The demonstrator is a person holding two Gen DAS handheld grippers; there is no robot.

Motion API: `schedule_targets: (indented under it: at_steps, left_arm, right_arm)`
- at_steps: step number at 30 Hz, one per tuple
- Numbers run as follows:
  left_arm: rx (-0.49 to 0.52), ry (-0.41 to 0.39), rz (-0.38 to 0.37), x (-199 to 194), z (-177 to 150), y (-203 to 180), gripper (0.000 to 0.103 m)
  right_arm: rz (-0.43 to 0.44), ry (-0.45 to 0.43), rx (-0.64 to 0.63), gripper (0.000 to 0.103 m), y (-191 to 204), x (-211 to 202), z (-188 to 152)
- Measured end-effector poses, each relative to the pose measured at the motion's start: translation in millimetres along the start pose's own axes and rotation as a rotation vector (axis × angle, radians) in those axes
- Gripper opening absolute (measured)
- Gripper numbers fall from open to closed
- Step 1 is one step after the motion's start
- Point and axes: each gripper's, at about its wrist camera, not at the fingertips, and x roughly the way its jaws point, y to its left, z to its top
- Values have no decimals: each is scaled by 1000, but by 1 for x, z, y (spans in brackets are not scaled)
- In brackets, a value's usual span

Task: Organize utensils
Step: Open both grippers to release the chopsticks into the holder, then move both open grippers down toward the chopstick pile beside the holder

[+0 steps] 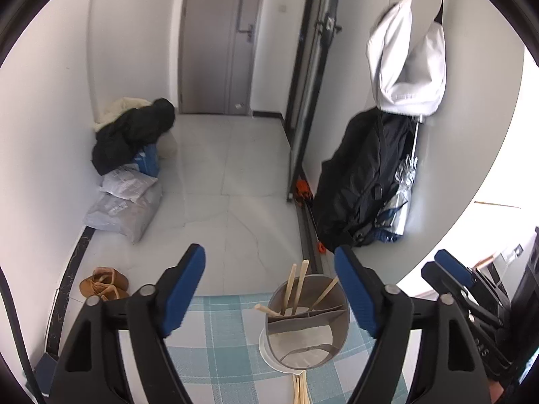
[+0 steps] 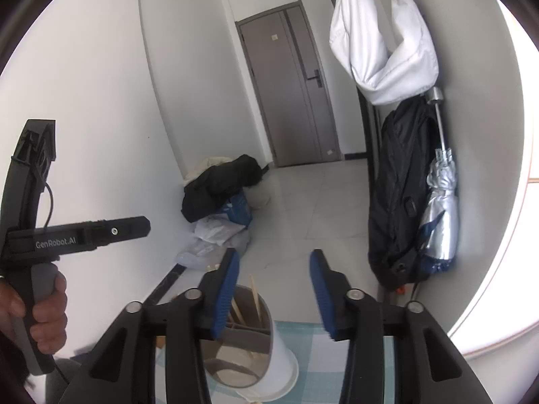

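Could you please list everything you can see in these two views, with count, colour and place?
utensil holder: one, grey and white, divided inside, on the tablecloth between the left gripper's fingers
chopsticks: several, pale wood, standing in the holder; more lie on the cloth in front of it
tablecloth: one, teal and white check, on the table
shoes: a pair, tan, on the floor at left
clothes and parcels pile: black, cream, grey, by the left wall
door: one, grey, at the far end
hanging bag: one, white, on the right wall
black jacket: one, below the bag
umbrella: one, silver, beside the jacket
left gripper: black, blue pads, open, empty
right gripper: same, open, empty
hand: one, gripping the left gripper's handle
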Motion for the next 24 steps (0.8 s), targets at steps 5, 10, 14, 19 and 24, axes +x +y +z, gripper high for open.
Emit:
schedule_targets:
  at_steps: [5, 10, 14, 19, 24]
  left_arm:
    - [1, -60, 36, -19, -9, 1, 83]
    - [6, -104, 64, -32, -25, 0, 91]
    - [13, -113, 76, -37, -39, -1, 92]
    - [36, -94, 59, -38, -61, -1, 93]
    - [24, -87, 57, -34, -87, 3, 93]
  right_arm:
    - [-3, -20, -1, 64, 10, -19, -10]
    - [-7, -13, -4, 66, 17, -31, -23]
    - [-18, -9, 0, 68, 21, -39, -36]
    - [-30, -3, 0, 72, 27, -48, -53]
    - [-74, 25, -6, 80, 30, -50, -79]
